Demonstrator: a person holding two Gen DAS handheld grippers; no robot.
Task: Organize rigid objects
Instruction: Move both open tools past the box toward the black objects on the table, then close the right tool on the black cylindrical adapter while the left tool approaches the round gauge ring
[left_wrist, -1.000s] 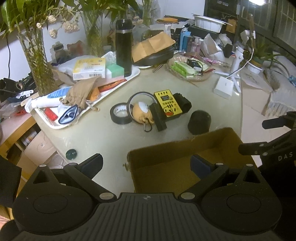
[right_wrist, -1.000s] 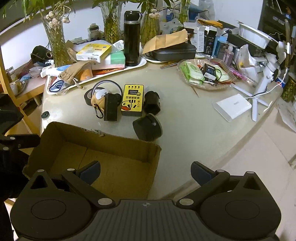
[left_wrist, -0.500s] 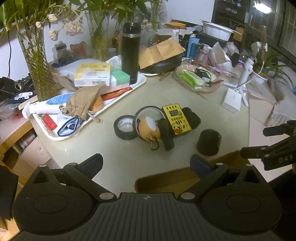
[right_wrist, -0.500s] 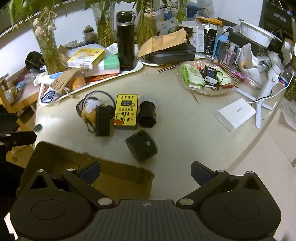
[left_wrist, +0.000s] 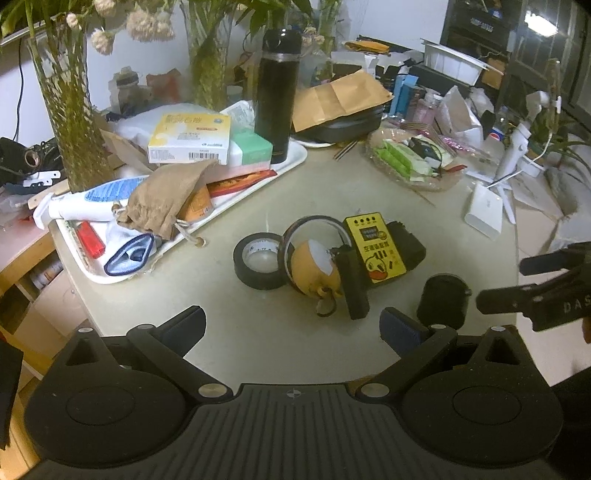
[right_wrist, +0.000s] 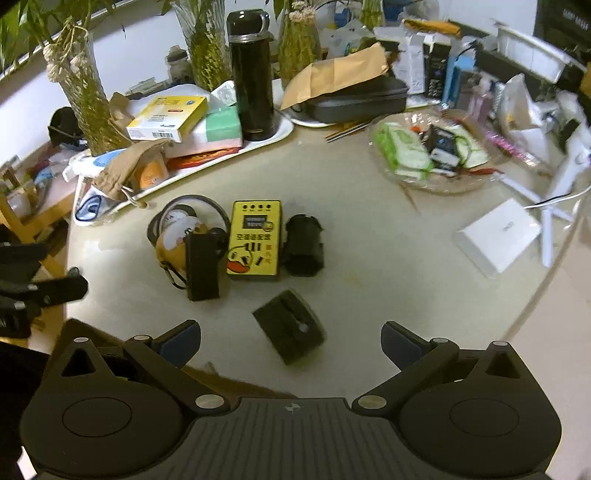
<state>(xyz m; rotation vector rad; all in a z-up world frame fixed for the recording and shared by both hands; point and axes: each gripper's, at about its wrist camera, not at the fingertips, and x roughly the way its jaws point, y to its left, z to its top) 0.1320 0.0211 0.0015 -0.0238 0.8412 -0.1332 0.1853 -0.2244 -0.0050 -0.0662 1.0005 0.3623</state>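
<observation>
A cluster lies mid-table: a black tape roll (left_wrist: 256, 266), a round yellow pouch (left_wrist: 314, 271) inside a thin ring, a black bar (left_wrist: 352, 282), a yellow remote with a duck (left_wrist: 375, 249) (right_wrist: 254, 238), a black cylinder (right_wrist: 303, 245) and a black cap (left_wrist: 443, 301) (right_wrist: 290, 325). My left gripper (left_wrist: 291, 326) is open and empty, just short of the cluster. My right gripper (right_wrist: 290, 341) is open and empty, with the black cap between its fingers' line. A sliver of the cardboard box (right_wrist: 207, 373) shows at the bottom of the right wrist view.
A white tray (left_wrist: 291, 162) at the back left holds boxes, a black flask (left_wrist: 275, 96), a brown pouch and tubes. A glass dish of packets (left_wrist: 413, 162) and a white box (left_wrist: 484, 210) lie at the right. Plant vases stand behind.
Both grippers have moved forward over the table toward the cluster. The cardboard box has dropped almost out of both views. Both stay open.
</observation>
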